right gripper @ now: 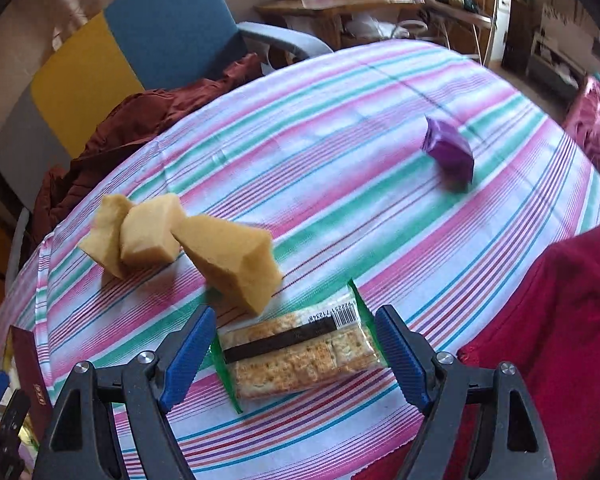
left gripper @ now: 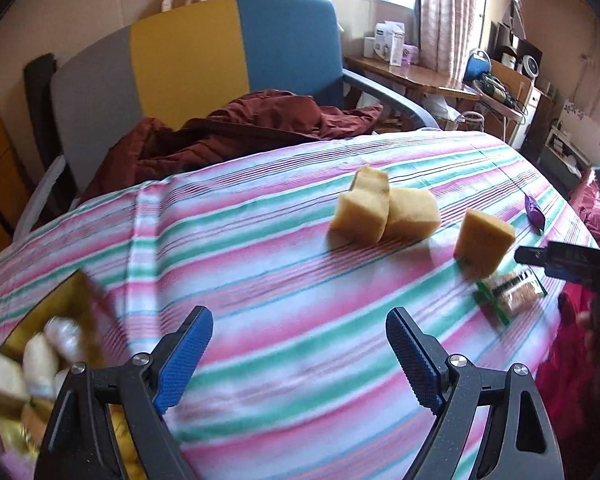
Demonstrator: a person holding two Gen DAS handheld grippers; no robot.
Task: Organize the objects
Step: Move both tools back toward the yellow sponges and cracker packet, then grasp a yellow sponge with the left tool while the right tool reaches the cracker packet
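We hold the right gripper (right gripper: 295, 354) with fingers released astride the cracker packet (right gripper: 300, 354) to grasp it; left gripper (left gripper: 299, 356) spread, empty, over the striped counter (left gripper: 260, 240).

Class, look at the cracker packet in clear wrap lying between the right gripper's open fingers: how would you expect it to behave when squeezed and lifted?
The cracker packet is probably light and flat, so unlikely to roll. Its glossy wrap looks slippery. The crackers inside seem brittle; a hard squeeze from the right gripper might crack them.
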